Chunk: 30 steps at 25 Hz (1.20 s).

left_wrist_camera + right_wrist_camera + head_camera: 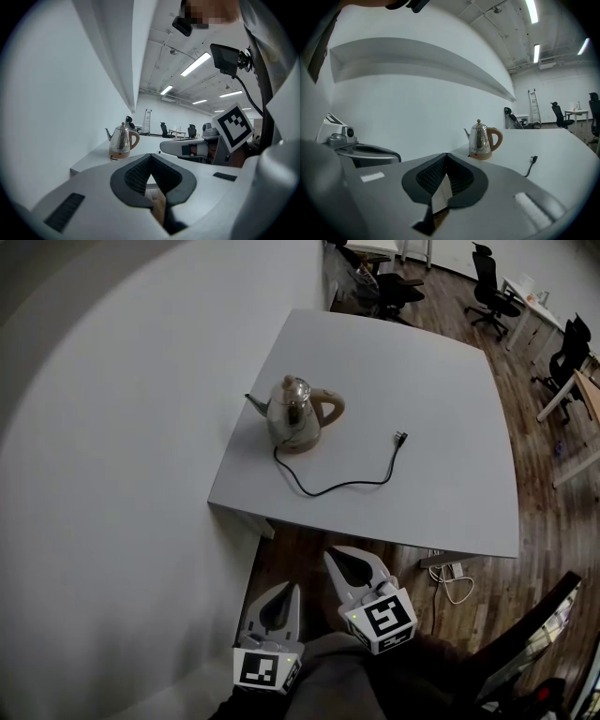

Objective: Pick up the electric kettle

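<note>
A steel electric kettle (pixel 295 413) with a tan handle and base stands near the left edge of a white table (pixel 450 427), spout to the left. Its black cord (pixel 347 486) trails across the table to a loose plug (pixel 400 438). Both grippers hover short of the table's near edge, well apart from the kettle. My left gripper (pixel 279 593) is shut and empty. To its right, my right gripper (pixel 345 559) is shut and empty too. The kettle (pixel 121 140) shows far off in the left gripper view, and the kettle (pixel 483 140) also in the right gripper view.
A white wall (pixel 112 427) runs along the table's left side. Wooden floor (pixel 553 521) surrounds the table, with cables (pixel 452 579) under its near edge. Black office chairs (pixel 492 282) and other desks stand at the far right.
</note>
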{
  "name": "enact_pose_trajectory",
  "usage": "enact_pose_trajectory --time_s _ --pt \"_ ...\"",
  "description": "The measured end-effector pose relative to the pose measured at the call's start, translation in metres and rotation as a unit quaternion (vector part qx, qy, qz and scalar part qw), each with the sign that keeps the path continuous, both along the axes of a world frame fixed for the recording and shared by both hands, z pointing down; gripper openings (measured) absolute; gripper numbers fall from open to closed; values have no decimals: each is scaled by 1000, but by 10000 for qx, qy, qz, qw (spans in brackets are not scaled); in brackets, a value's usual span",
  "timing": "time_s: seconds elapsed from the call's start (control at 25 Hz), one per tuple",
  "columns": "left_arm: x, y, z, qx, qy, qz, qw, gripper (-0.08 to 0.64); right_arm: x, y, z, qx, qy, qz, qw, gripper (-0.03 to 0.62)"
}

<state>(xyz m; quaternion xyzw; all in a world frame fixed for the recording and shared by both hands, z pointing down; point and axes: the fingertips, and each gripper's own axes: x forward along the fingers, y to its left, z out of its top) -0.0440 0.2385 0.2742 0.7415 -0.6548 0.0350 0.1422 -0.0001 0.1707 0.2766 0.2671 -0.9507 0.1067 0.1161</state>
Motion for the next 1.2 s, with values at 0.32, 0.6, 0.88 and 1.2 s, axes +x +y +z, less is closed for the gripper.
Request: enact_pose_trajectory --time_s 0.32,0.6,0.88,1.2 --pt "-22 -19 3 -15 24 118 9999 -2 -11 -24 -3 88 66 260 9996 0" --pt "-32 -52 16 -203 -33 111 9997 -2 -24 -60 7 50 -73 246 9997 0" --pt "-34 -97 28 -385 -61 90 9992 -2 -28 -105 23 -133 -69 186 9997 0" --pt "-36 -158 31 -459 -144 123 9988 -2 -28 -164 28 -227 -118 242 9994 0"
